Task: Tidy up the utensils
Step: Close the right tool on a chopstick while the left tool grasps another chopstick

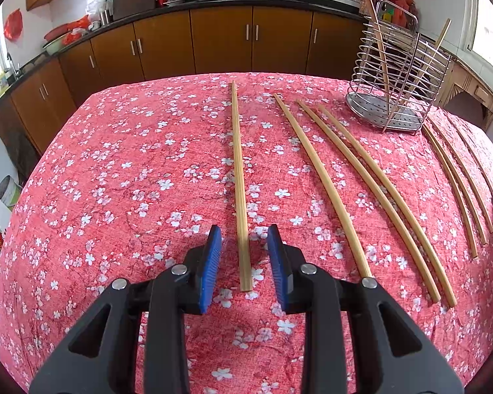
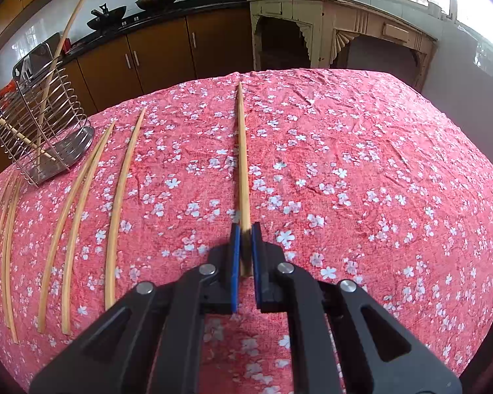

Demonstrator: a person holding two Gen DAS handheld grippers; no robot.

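From the left wrist, the left gripper point(image 1: 244, 256) is hovering with its blue pads parted, a chopstick point(image 1: 239, 184) lying on the floral tablecloth point(image 1: 115, 180) between them, touching neither, while the wire holder point(image 1: 394, 82) stands far right. From the right wrist, the right gripper point(image 2: 245, 252) is pinching the near end of another chopstick point(image 2: 242, 164), jaws nearly closed.

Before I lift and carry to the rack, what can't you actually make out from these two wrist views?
- Left wrist view: right gripper is out of frame past the right edge.
- Right wrist view: the held chopstick has its near end hidden between the right gripper pads.
- Both views: wire rack interior is obscured by its own wires; the tall chopstick in it is cut off by the top edge.
- Left gripper: pad contact with its chopstick is unclear.
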